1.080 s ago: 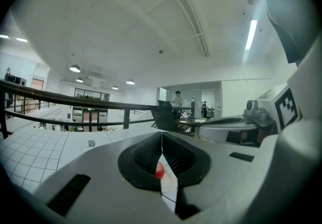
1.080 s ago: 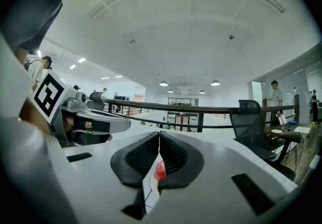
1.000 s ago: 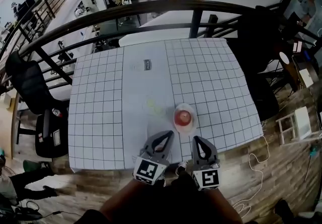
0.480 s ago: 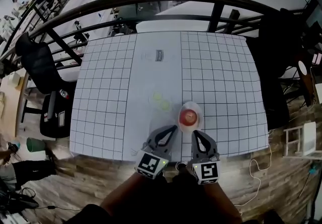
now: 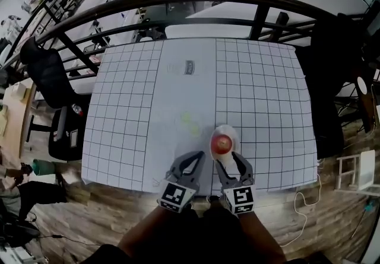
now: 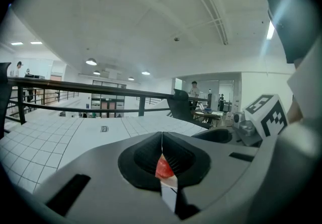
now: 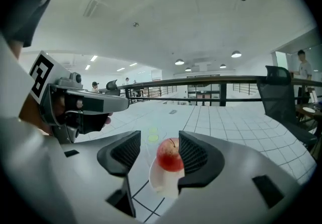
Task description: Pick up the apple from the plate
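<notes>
A red apple (image 5: 221,145) sits on a small white plate (image 5: 226,132) near the front edge of the grid-patterned table. My right gripper (image 5: 230,165) is just in front of it, jaws opening. In the right gripper view the apple (image 7: 170,155) and plate (image 7: 159,180) show through the gap of that gripper (image 7: 159,150); the pads do not press on the apple. My left gripper (image 5: 191,163) is beside it to the left, shut and empty. In the left gripper view that gripper (image 6: 162,140) shows only a red sliver of apple (image 6: 164,168) through its slit.
The white gridded tablecloth (image 5: 136,108) covers the table. Two small yellow-green dots (image 5: 190,124) lie left of the plate. A dark railing (image 5: 178,6) runs behind the table, with a black chair (image 5: 46,79) at the left. Wooden floor lies below the near edge.
My right gripper has moved forward and down towards the plate, and its jaws have parted from shut. The left gripper has sunk a little and stays shut.
</notes>
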The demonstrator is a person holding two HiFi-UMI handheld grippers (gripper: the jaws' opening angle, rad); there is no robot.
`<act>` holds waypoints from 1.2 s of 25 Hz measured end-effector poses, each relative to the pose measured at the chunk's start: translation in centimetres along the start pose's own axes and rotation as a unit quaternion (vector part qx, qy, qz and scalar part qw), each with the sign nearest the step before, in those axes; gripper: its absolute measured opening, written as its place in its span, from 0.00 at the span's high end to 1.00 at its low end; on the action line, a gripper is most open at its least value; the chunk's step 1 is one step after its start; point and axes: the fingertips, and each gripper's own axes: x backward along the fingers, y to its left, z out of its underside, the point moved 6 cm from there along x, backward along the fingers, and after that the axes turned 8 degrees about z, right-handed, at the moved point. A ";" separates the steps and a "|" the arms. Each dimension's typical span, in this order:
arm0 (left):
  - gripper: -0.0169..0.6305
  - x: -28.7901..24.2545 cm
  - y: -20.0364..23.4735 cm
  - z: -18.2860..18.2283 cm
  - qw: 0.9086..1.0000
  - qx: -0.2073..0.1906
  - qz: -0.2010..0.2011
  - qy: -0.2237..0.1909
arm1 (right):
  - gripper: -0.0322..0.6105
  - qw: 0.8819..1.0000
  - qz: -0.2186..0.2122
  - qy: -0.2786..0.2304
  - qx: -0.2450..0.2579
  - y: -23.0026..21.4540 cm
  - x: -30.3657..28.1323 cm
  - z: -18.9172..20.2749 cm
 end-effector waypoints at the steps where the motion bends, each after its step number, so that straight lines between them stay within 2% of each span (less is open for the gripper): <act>1: 0.94 -0.1 0.2 0.1 1.000 0.000 -0.001 0.001 | 0.54 1.000 -0.007 0.008 -0.003 0.0 -0.5 0.3; 4: 0.94 -0.3 0.7 0.5 1.000 0.000 -0.005 0.006 | 0.48 1.000 -0.014 0.026 -0.007 -0.1 -1.6 1.0; 14: 0.94 -1.0 2.8 2.1 0.999 0.010 -0.026 0.023 | 0.38 0.997 -0.005 0.074 -0.009 -1.1 -5.9 3.8; 18: 0.94 -0.6 3.1 2.6 0.999 0.012 -0.036 0.028 | 0.37 0.996 -0.007 0.084 -0.003 -1.1 -7.0 5.0; 30: 0.94 -1.0 4.9 3.1 0.998 0.017 -0.047 0.037 | 0.37 0.993 -0.014 0.118 0.013 -1.8 -9.8 4.9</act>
